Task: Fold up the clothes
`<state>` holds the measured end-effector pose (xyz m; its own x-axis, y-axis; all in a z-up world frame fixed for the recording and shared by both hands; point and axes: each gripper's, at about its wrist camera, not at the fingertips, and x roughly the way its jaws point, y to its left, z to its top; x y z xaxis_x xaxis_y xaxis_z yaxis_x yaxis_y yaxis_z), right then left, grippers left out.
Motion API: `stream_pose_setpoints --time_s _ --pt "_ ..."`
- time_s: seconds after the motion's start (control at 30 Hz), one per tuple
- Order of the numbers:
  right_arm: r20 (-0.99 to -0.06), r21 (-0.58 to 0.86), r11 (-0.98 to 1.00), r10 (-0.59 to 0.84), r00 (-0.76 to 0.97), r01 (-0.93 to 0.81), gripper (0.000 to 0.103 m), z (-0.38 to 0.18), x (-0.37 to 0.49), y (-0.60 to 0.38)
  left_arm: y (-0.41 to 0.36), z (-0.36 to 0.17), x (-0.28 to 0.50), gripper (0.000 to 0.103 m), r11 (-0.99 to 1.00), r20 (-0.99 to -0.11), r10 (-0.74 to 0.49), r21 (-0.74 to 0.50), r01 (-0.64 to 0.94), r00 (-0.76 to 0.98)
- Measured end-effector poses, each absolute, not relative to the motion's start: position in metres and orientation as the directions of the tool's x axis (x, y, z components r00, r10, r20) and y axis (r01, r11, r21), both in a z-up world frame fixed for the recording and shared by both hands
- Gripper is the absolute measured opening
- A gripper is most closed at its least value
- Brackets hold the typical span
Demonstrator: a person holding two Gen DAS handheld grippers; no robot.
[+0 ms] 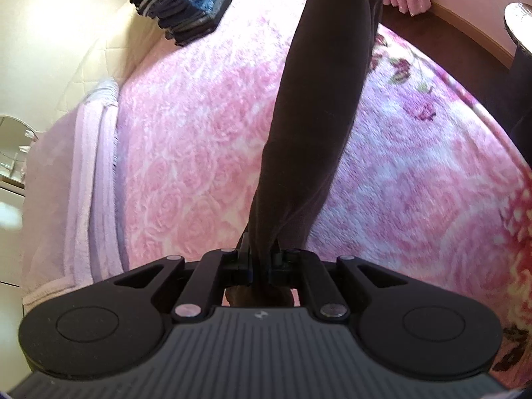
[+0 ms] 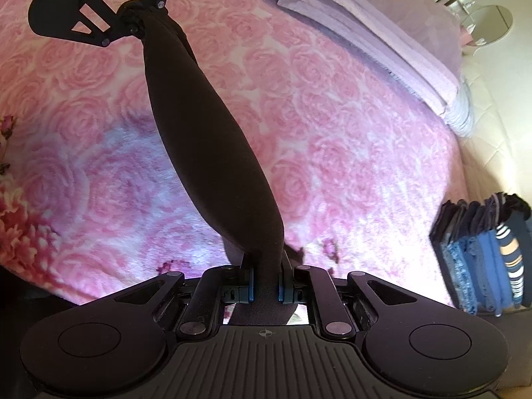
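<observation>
A dark brown garment hangs stretched in the air above a pink rose-patterned blanket. My left gripper is shut on one end of it, the cloth bunched between the fingers. In the right wrist view the same dark garment runs from my right gripper, shut on its near end, up to the left gripper at the top left. The cloth forms a taut, rolled band between the two grippers. The right gripper is hidden in the left wrist view.
A stack of folded dark and blue clothes lies at the blanket's far corner, also visible as the folded stack. A folded lilac blanket runs along one side of the bed. A wooden bed frame and a small round table stand nearby.
</observation>
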<state>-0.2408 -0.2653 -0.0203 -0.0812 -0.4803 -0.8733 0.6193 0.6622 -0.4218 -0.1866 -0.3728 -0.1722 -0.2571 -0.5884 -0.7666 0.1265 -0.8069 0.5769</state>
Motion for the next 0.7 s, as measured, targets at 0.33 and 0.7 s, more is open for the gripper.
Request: stream_pose_setpoints --time_s 0.33,0.7 --pt "-0.852 -0.449 0.635 -0.516 -0.088 0.628 0.010 0.012 -0.260 -0.252 -0.365 -0.145 -0.207 0.006 -0.777 -0.727 -0.623 0.618 0.118 -0.288" --pt "-0.827 -0.459 0.637 -0.561 -0.036 0.619 0.010 0.036 -0.335 -0.251 -0.367 -0.117 -0.283 0.006 -0.744 -0.703 -0.660 0.660 0.105 -0.265"
